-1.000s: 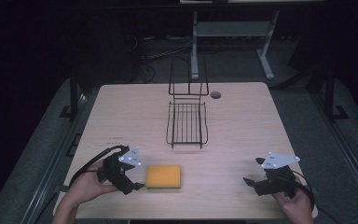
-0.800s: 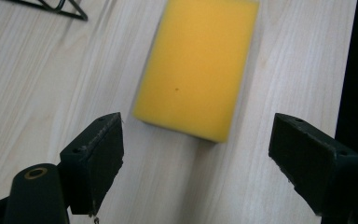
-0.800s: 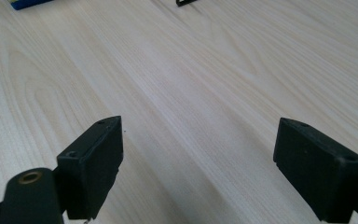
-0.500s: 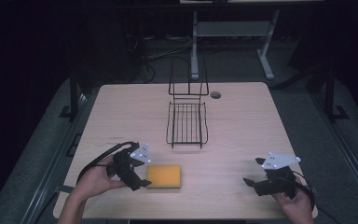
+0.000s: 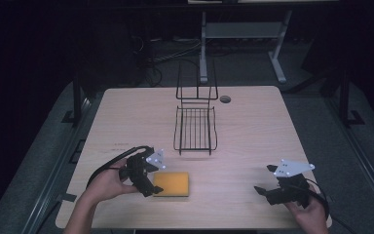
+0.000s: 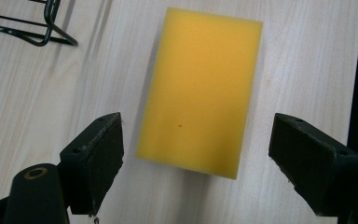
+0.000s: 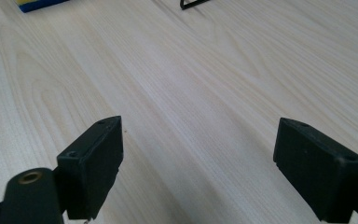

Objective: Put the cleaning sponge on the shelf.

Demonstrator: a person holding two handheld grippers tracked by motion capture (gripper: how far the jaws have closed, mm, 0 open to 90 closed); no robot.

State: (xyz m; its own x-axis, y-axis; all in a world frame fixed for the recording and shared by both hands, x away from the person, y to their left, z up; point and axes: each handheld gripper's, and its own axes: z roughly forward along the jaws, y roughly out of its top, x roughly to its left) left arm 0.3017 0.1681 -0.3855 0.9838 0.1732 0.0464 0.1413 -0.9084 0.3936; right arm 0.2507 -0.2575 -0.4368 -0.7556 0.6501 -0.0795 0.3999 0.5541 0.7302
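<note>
A flat rectangular yellow foam sponge (image 5: 172, 184) lies on a pale wood-grain worktop (image 5: 253, 126), near the front edge and left of centre. The left tongs (image 5: 152, 176), held in the person's left hand (image 5: 108, 181), sit at the sponge's left short end, with the jaws spread wide and nothing between them yet. In the left gripper view the sponge (image 6: 203, 88) lies straight ahead of the tongs (image 6: 209, 154), just beyond the two black pads, and its long axis runs directly away from them, so the jaws stand on either side of its narrow width. Judging from this, a short push forward would bring the sponge between the pads. The sponge's top is plain, smooth and evenly yellow with square corners; the right gripper view shows a sliver of it (image 7: 39, 4) at the far top left, with a blue layer under the yellow. The right tongs (image 5: 265, 191), held in the person's right hand (image 5: 311, 214), rest well apart near the front right corner, jaws also spread wide over bare wood. A black wire rack (image 5: 195, 127) stands behind the sponge, nearer the worktop's middle.
</note>
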